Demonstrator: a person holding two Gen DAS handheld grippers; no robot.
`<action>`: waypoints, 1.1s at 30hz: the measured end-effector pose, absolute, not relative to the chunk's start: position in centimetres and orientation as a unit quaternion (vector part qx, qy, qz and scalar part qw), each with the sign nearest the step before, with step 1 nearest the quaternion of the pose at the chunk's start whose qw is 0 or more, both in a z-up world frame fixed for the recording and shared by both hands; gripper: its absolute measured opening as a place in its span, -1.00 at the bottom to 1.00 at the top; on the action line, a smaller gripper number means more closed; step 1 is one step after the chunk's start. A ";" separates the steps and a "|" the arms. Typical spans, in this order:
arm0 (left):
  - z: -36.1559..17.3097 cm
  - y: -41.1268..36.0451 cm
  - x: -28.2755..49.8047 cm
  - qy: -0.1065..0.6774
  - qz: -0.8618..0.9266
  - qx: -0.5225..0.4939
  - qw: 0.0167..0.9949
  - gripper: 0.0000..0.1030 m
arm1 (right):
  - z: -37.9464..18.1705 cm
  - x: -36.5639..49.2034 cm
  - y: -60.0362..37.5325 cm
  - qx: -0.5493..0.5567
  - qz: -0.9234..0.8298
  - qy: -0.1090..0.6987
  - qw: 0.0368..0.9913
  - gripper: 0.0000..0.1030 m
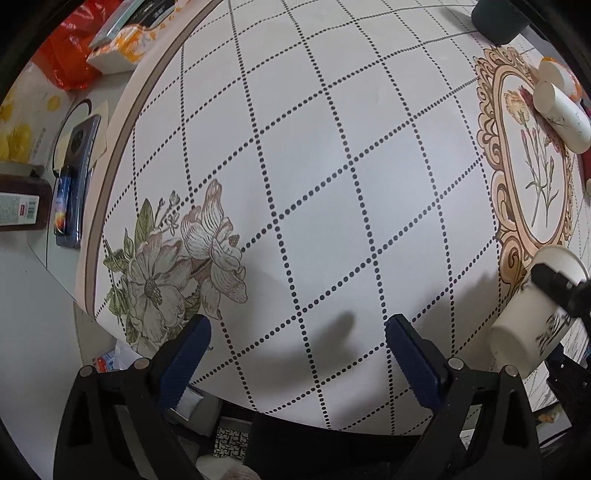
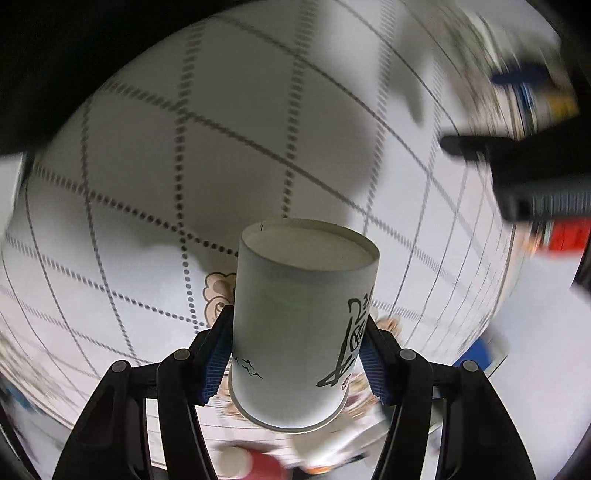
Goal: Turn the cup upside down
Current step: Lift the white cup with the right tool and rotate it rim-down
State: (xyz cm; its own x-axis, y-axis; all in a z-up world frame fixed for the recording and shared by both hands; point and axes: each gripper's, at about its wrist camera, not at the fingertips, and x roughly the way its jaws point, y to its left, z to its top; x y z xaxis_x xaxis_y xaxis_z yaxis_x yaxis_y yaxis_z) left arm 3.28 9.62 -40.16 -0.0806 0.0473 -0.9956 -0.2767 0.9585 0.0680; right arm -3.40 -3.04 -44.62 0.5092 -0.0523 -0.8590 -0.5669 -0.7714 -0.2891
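A white paper cup (image 2: 295,325) with black calligraphy is clamped between the blue pads of my right gripper (image 2: 295,354). Its closed base points away from the camera and its rim sits near the camera, above the table. In the left wrist view the same cup (image 1: 532,317) shows at the right edge, tilted, base toward the lower left, held by a black finger (image 1: 557,288). My left gripper (image 1: 297,332) is open and empty over the near edge of the table, left of the cup.
A round table with a white dotted-grid floral cloth (image 1: 314,166). Two more white cups (image 1: 561,110) lie at its far right, a dark mug (image 1: 498,18) at the back. A phone (image 1: 72,184), boxes and orange bags (image 1: 70,55) lie off the table's left edge.
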 end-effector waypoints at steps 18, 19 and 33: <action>-37.9 5.3 5.6 0.716 0.090 -0.046 0.691 0.89 | -44.0 5.8 -5.7 -0.535 0.319 0.613 0.485 0.26; -37.9 5.1 5.6 0.716 0.089 -0.045 0.691 0.89 | -44.1 6.4 -6.1 -0.513 0.308 0.633 0.491 0.26; -38.2 4.6 5.3 0.717 0.082 -0.038 0.691 0.89 | -46.0 10.1 -13.7 -0.239 0.168 0.814 0.502 0.26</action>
State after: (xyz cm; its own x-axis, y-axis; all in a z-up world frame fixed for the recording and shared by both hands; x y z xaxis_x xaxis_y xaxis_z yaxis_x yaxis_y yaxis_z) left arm 5.31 4.64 -38.24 -0.0428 0.0588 -0.9974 -0.1672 0.9838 0.0652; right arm 10.06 -13.66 -46.04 -0.3828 -0.2207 -0.8971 -0.5571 0.8297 0.0336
